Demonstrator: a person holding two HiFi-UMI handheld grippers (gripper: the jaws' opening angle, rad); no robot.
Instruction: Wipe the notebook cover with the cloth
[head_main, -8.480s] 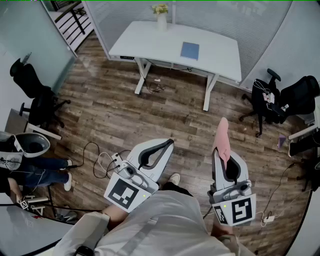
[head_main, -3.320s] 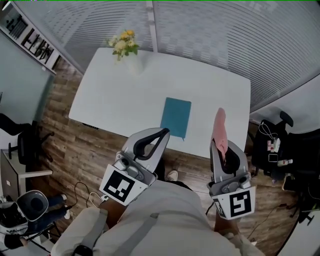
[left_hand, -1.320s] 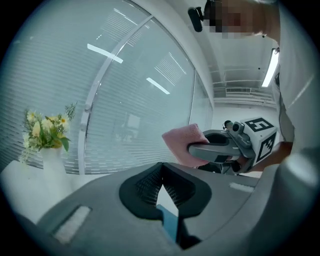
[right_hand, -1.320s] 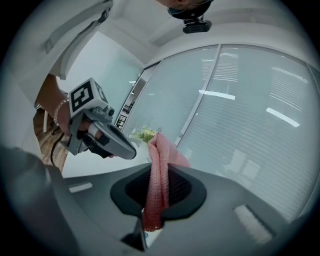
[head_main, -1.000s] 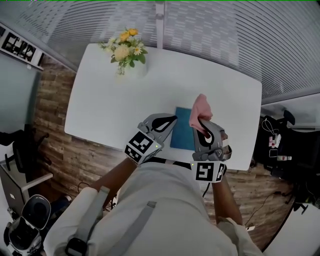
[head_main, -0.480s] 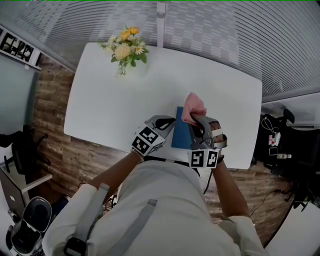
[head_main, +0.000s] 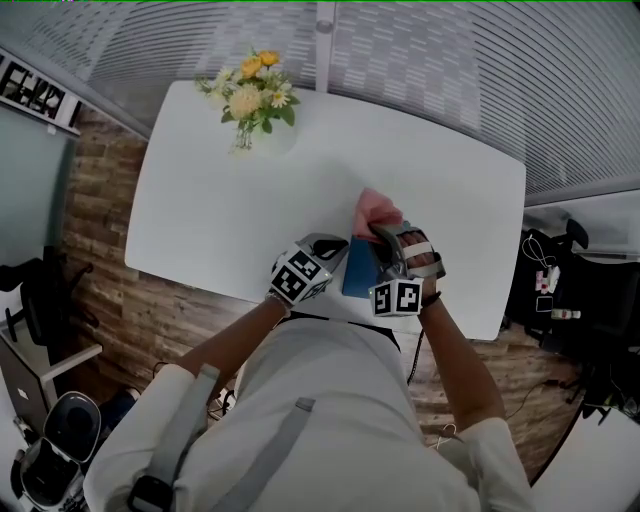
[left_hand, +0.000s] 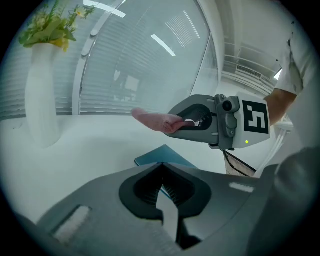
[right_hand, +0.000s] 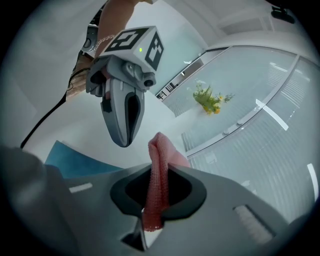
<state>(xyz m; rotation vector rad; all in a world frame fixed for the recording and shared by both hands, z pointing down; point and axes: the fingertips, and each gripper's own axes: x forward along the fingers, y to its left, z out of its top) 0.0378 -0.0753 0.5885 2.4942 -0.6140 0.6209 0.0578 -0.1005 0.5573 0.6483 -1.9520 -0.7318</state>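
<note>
1. Right hand-held gripper, grey, two-jawed, with a square-marker cube: jaws clamped on a pink knitted cloth. The cloth is pinched as a folded strip, its free end projecting past the jaw tips.
2. Left hand-held gripper, same make: jaws pressed together, nothing held between them. Its tips are placed at 9 o'clock of the notebook, just beside the edge; contact cannot be confirmed.
3. Teal rectangular notebook, closed, laid flat at the near edge of the table, at 5 o'clock from the table's centre. It is partly covered in the head view by the right gripper, which is held over it.
4. The cloth's free end is seen at 12 o'clock of the notebook. In the left gripper view it is shown raised above the cover, apart from it.
5. White rectangular table, bare around the notebook.
6. White vase of yellow and white flowers, upright, at 11 o'clock on the table, well apart from the notebook.
7. Brown wood-plank floor, at 9 o'clock of the table.
</note>
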